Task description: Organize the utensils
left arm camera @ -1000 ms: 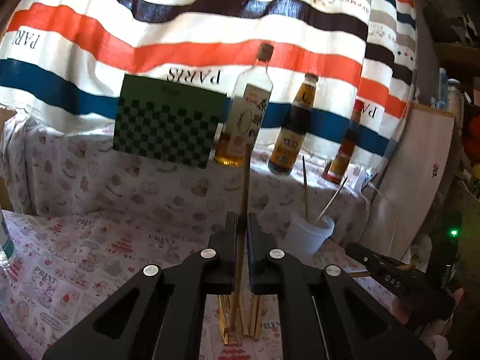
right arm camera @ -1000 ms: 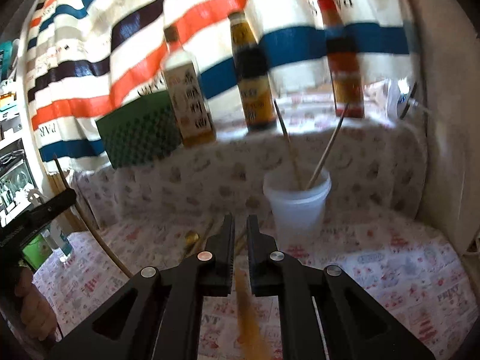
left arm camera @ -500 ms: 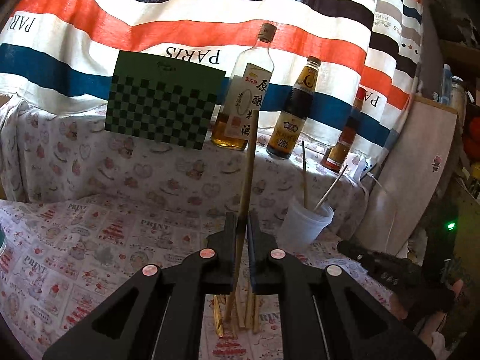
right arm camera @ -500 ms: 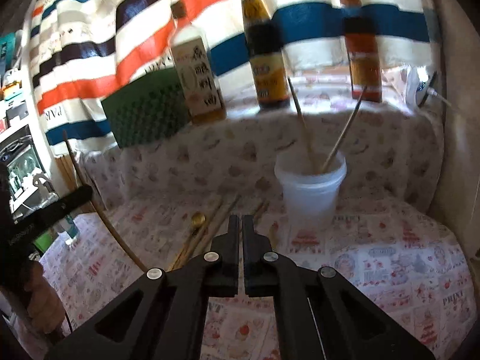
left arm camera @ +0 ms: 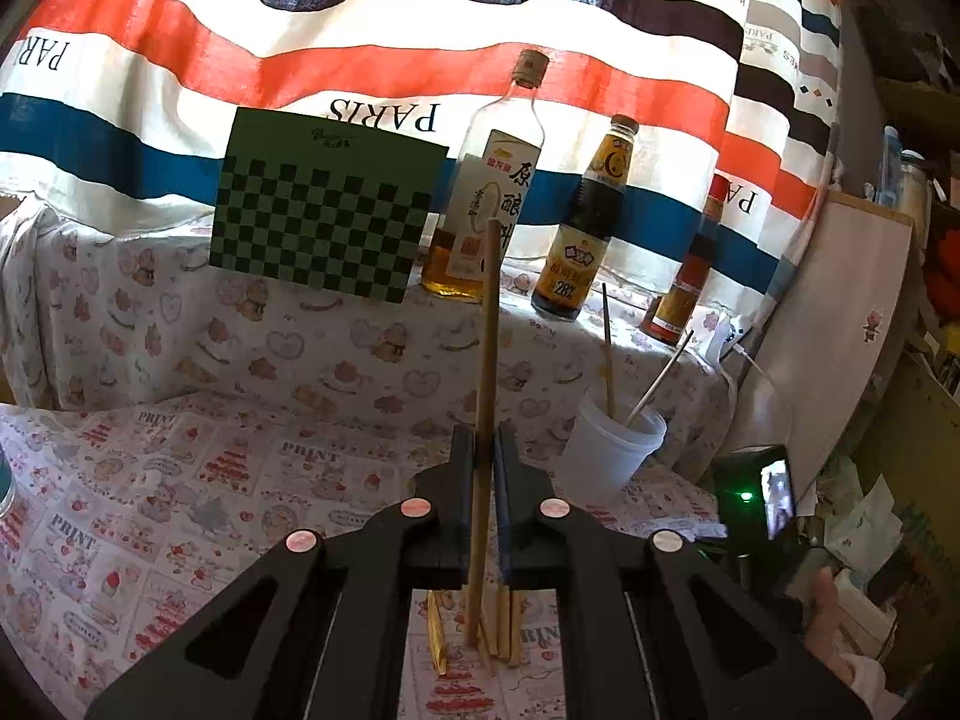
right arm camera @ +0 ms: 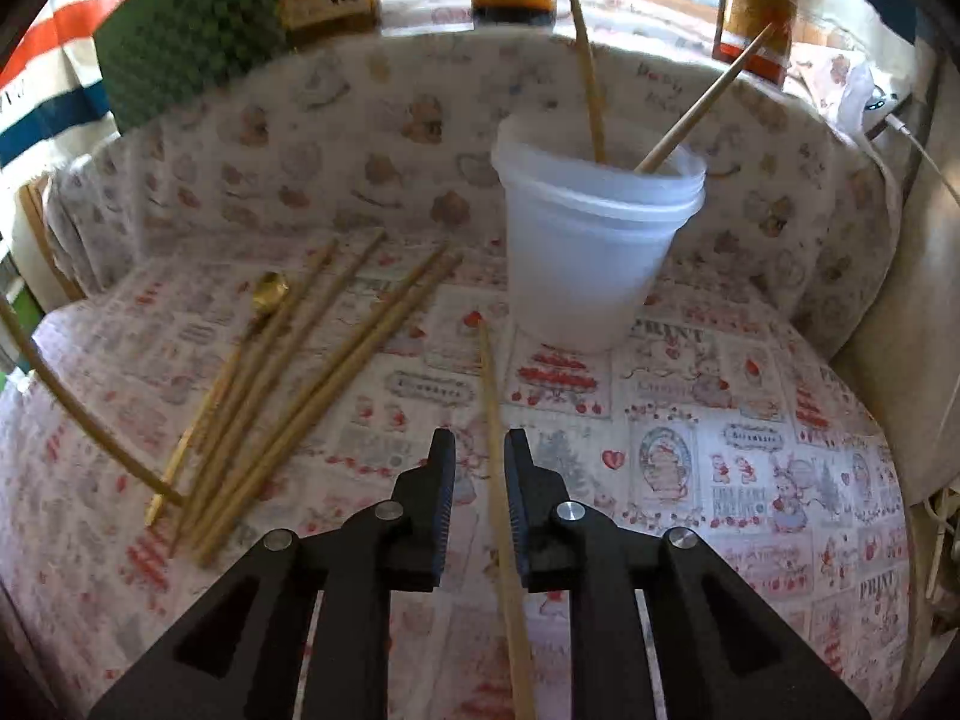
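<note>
"PARIS" upside down on red, white and blue striped cloth (left arm camera: pixel 384 60), "28%" on dark brown sauce bottle's yellow label (left arm camera: pixel 567 285), "PRINT" repeated on pink-patterned tablecloth (left arm camera: pixel 150 480)

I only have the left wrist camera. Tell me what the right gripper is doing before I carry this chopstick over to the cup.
Observer: The right gripper has just been opening its jaws. A chopstick lies between them on the tablecloth, and it does not look pinched.
Operator: Say where that one points.
Observer: Its far tip stops just short of the base of the white cup, apart from the other sticks.
Operator: Report what is lying loose.
Observer: A pile of chopsticks lies left of the cup, with a gold spoon along its left side.
</note>
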`<state>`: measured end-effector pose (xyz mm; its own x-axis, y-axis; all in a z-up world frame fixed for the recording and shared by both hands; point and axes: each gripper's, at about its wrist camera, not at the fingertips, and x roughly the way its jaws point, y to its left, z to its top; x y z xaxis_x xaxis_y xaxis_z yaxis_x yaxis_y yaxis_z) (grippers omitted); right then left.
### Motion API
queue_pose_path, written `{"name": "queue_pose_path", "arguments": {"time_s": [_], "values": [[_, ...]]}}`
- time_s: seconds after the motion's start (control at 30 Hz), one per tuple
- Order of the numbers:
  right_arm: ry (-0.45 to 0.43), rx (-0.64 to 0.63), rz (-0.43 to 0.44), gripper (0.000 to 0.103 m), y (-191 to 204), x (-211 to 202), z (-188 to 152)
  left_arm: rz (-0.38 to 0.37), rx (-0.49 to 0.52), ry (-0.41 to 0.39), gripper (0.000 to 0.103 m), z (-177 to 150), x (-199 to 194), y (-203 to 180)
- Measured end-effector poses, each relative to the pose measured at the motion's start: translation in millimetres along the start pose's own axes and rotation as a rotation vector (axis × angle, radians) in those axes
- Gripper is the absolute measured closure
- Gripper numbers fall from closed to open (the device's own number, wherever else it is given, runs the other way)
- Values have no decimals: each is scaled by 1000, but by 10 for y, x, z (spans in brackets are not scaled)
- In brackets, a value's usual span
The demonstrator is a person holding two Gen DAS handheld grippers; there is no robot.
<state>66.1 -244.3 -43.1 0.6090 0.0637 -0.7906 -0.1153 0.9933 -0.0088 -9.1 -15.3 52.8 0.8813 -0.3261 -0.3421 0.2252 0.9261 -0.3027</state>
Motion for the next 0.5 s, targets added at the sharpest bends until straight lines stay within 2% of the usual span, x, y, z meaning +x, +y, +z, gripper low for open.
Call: {"name": "queue_pose_path", "arguments": {"time_s": [0.17,0.27,0.47,0.5], "values": [[29,41,48,85,-104,83,141,36,7,-16,97,-2,34,38],[96,57,98,85,-166,207,306,61,8,-19,97,0,69,86],[181,36,38,85,-124,501,438,53,-21,-25,98,29,52,179],[169,24,19,85,-106,495,446,55,-20,-23,98,28,57,180]]}}
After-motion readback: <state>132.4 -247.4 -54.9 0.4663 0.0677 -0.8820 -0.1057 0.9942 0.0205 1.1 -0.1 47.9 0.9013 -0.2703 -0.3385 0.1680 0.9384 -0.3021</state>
